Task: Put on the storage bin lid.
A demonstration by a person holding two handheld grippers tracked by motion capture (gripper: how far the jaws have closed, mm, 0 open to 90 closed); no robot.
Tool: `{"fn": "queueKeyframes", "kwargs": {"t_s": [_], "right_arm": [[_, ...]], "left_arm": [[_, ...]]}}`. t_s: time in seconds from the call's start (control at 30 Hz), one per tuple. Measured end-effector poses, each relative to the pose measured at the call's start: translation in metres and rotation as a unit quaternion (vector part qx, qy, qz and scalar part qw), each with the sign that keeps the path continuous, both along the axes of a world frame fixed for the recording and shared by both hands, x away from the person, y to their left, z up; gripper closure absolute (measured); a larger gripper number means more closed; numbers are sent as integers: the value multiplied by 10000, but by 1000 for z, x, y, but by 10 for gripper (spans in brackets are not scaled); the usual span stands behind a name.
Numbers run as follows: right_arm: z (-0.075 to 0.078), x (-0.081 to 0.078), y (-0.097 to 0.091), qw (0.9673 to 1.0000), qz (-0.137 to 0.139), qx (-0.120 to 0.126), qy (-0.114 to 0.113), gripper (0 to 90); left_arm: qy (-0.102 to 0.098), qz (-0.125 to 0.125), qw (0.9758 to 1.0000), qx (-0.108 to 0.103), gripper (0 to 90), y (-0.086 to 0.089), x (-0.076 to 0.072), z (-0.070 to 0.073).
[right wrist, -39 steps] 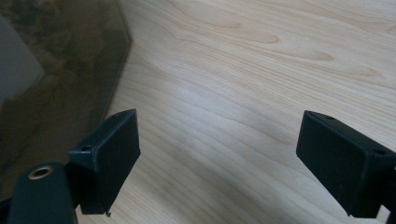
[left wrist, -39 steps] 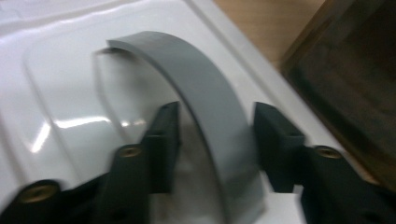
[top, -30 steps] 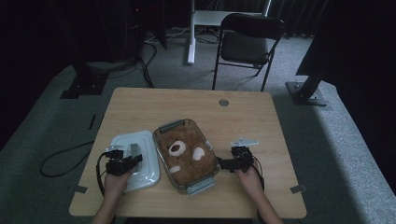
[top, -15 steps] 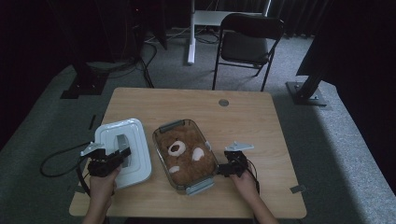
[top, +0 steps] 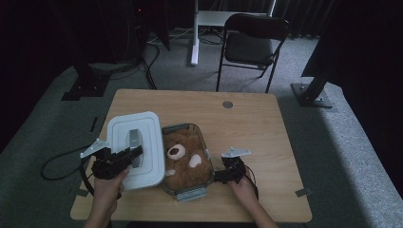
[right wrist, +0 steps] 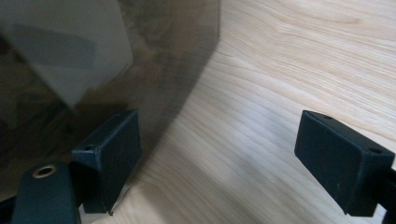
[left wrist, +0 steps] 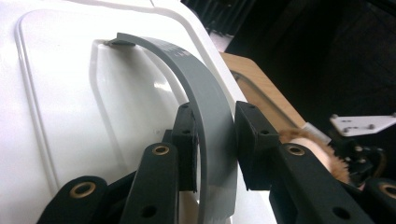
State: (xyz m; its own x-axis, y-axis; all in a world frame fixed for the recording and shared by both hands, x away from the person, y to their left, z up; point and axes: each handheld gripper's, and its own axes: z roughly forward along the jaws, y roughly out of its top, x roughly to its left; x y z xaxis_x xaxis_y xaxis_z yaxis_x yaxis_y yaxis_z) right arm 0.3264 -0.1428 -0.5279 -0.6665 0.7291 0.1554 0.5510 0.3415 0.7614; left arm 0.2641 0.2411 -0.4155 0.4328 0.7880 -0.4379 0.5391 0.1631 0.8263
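While clamped, lid handle (left wrist: 210,116) btwn left gripper (left wrist: 212,140) jaws

lid (top: 134,147) higher, nearer container (top: 186,159)

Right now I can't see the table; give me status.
Left gripper shut on lid handle, white lid raised. Right gripper open beside glass container. Teddy bear inside.

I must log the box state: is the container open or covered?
Open: the white lid hangs beside the container, in the left tongs; the teddy shows.
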Motion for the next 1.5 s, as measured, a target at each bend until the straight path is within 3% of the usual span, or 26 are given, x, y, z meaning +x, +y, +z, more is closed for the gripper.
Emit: {"fn": "queueKeyframes", "kwargs": {"t_s": [0.47,0.67,0.77,0.83,0.87,0.97,1.1,1.27,1.3,1.5], "right_arm": [[-5,-9,29,10000,49,-82,9,140],[-6,-10,36,9997,197,-129,6,139],[-8,-11,37,9995,245,-203,-1,133],[-8,-11,37,9994,260,-220,-14,133],[-9,-11,35,9994,216,-250,-31,133],[-8,-10,30,9996,125,-245,-63,133],[-6,-7,22,9997,-6,-212,-118,133],[-3,-5,14,9997,-164,-140,-132,133],[-2,-5,12,9997,-188,-115,-136,133],[1,-4,6,9994,-301,-94,-175,133]], "left_arm": [[-33,-763,9971,9,735,-43,2,14],[61,-995,9950,-34,735,-56,5,14],[159,-1120,9933,-242,735,-65,7,15],[159,-1120,9933,-242,735,-65,7,15],[195,-1201,9923,-223,735,-76,10,16],[293,-1266,9913,-229,735,-86,15,13],[501,-1199,9915,-99,735,-93,20,7],[528,-1009,9934,132,733,-92,20,1],[627,-957,9934,56,732,-89,21,-1],[788,-839,9933,93,722,-87,21,-6]]}}
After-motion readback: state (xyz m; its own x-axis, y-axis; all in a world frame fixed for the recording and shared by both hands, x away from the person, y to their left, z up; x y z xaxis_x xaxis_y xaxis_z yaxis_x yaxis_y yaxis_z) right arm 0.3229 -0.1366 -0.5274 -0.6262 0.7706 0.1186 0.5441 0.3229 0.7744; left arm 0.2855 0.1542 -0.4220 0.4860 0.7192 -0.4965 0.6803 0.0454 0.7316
